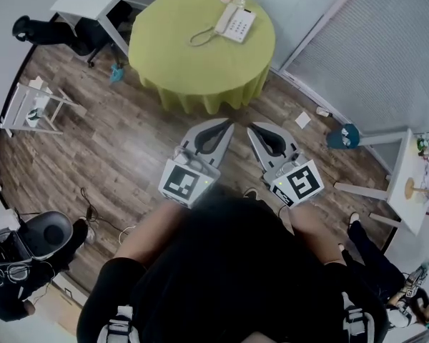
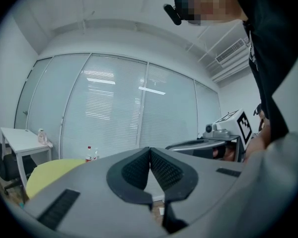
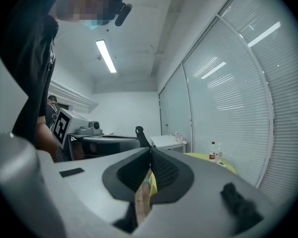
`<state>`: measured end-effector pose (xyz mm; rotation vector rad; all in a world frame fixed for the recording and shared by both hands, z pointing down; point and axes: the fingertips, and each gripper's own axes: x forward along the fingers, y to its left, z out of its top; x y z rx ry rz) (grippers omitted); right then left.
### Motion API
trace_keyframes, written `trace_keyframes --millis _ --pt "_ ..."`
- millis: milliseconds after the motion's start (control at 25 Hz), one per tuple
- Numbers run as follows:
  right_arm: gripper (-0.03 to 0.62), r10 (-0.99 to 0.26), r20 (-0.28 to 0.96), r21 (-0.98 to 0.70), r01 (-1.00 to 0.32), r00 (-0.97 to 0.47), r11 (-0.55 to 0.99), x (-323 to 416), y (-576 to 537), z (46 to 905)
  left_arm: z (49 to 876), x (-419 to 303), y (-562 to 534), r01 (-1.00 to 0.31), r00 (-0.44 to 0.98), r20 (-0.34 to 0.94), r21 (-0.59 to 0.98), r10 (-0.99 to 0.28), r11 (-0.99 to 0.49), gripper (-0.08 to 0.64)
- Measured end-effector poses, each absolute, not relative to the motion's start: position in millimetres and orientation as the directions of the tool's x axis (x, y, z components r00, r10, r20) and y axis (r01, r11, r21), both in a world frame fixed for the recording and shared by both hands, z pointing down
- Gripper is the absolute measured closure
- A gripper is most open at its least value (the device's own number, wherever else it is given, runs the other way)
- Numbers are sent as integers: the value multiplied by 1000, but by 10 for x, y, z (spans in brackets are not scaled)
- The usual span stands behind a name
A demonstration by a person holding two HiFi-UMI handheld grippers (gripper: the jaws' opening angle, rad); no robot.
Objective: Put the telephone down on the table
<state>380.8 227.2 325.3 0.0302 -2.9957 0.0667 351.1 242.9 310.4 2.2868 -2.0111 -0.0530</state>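
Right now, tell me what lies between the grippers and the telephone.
Head view: bare wooden floor, then the yellow-green tablecloth; the telephone sits at its far side.

I hold my left gripper (image 1: 227, 126) and my right gripper (image 1: 253, 128) side by side in front of my body, both pointing away from me, with their tips angled toward each other, near but apart. Both sets of jaws are closed tip to tip, with nothing between them. My forearms (image 1: 151, 229) reach forward, one behind each gripper.
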Motion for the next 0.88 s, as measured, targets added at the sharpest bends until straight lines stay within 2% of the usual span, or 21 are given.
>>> trace_keyframes --millis 360,640,880 --pt "574 -69 155 -67 -80 -986 995 3381 2330 3293 3159 3032 2528 -979 175 49 110 -983 -169 546" --pt "574 -70 154 -50 -79 -986 996 3167 2297 3261 3103 2803 2510 -978 171 17 126 -985 -167 546" --pt "574 -61 138 -50 -69 -989 996 2922 2130 3245 3147 2562 2370 -982 151 43 119 -988 -145 546"
